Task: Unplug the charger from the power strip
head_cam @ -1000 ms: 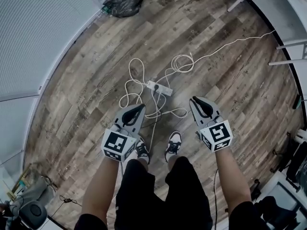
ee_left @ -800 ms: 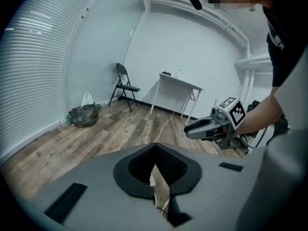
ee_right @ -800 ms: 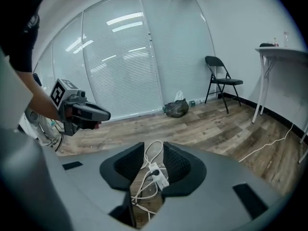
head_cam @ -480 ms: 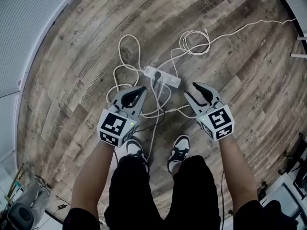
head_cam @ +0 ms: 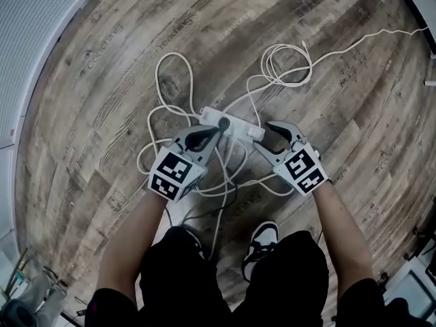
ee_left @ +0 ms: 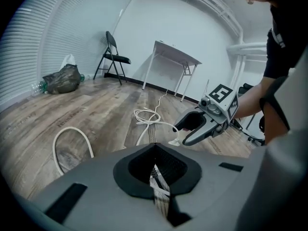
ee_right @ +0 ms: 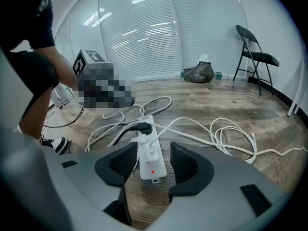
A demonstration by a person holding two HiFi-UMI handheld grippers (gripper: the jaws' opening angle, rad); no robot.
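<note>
A white power strip (head_cam: pixel 231 123) lies on the wood floor among white cables. In the right gripper view, a white charger (ee_right: pixel 147 146) and a black plug (ee_right: pixel 142 127) sit in the power strip (ee_right: pixel 153 170), and a red light glows at its near end. My right gripper (head_cam: pixel 267 136) hovers at the strip's right end. Its jaws are opening and stand wide, with the strip's end showing between them, untouched (ee_right: pixel 154 159). My left gripper (head_cam: pixel 210 135) is at the strip's near left, shut on nothing. The left gripper view shows the right gripper (ee_left: pixel 180 135) ahead of it.
White cable loops (head_cam: pixel 174 80) and a coil (head_cam: pixel 286 63) spread over the floor around the strip. The person's shoe (head_cam: pixel 262 240) is near the bottom. A folding chair (ee_left: pixel 113 49), a white table (ee_left: pixel 175 57) and a dark bag (ee_left: pixel 60 78) stand by the walls.
Both grippers have dropped from above the shoes to the power strip, and the floor looks closer. The right gripper's jaws have gone from shut to wide apart.
</note>
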